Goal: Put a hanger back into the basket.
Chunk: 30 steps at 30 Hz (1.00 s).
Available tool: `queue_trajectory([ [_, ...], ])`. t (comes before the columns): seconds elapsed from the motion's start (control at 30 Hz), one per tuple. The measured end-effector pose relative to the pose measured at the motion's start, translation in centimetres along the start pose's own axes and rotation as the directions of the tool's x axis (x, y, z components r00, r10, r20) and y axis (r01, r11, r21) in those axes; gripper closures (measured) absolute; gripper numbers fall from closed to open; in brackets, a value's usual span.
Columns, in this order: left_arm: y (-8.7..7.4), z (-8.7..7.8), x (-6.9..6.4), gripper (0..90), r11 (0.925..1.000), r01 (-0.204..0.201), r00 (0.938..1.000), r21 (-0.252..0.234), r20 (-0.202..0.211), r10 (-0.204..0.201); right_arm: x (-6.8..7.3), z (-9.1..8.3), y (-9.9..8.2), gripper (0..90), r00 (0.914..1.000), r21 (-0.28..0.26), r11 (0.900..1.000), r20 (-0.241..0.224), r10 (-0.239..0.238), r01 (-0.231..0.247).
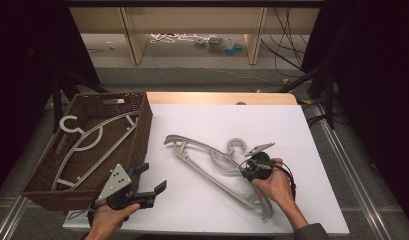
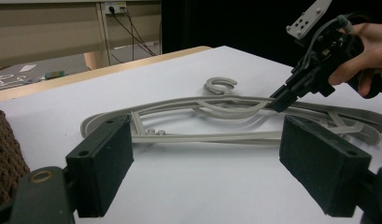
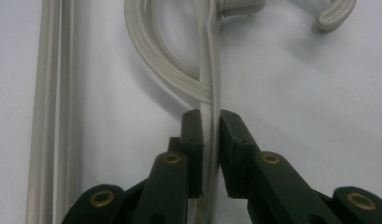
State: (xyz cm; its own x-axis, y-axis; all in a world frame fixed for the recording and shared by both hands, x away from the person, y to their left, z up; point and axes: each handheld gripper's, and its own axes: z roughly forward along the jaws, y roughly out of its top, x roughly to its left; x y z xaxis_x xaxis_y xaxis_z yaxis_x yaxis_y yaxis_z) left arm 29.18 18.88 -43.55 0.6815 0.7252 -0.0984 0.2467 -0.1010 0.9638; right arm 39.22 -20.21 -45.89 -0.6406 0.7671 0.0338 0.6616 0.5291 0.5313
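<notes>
Right now your right gripper (image 3: 211, 122) has its jaws clamped on a thin grey bar of the hanger (image 1: 212, 162), which runs straight up between the two black pads in the right gripper view. Just beyond the jaw tips a curved loop of the hanger joins that bar, and farther on the hook (image 3: 336, 16) curls off to the right of the jaws. To the left of the jaws, well apart from them, the hanger's long straight rail (image 3: 51, 107) lies flat on the white table (image 1: 302, 135).

Your left gripper (image 2: 207, 154) has its jaws wide apart with nothing between them, held above the table. Ahead of them the same hanger lies across the table, its near arm just past the left jaw. Farther off, above the right jaw in that view, your right hand (image 2: 366, 51) holds the right gripper tilted down onto the hanger.

From the high view, a brown wicker basket (image 1: 142, 125) stands beside your left gripper at the table's edge, with a second hanger (image 1: 89, 137) lying inside it.
</notes>
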Motion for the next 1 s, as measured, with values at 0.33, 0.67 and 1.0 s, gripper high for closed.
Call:
queue_trajectory([
  [0.33,0.0,0.0,0.0,17.5,0.9997,-0.021,0.9997,0.009,0.01,0.021,0.4,-0.6,0.3,81.5,0.9994,0.004,0.9996,0.023,-0.026,0.026],
  [0.67,0.0,0.0,0.1,17.5,0.9996,-0.026,0.9996,0.012,0.005,0.026,0.7,-1.8,0.7,82.1,0.9931,-0.051,0.9918,0.012,-0.117,0.117],
  [1.0,0.2,0.2,0.0,17.7,0.9999,-0.008,0.9999,0.006,0.008,0.008,1.1,-3.6,0.5,82.2,0.9776,-0.079,0.975,-0.016,-0.21,0.208],
])
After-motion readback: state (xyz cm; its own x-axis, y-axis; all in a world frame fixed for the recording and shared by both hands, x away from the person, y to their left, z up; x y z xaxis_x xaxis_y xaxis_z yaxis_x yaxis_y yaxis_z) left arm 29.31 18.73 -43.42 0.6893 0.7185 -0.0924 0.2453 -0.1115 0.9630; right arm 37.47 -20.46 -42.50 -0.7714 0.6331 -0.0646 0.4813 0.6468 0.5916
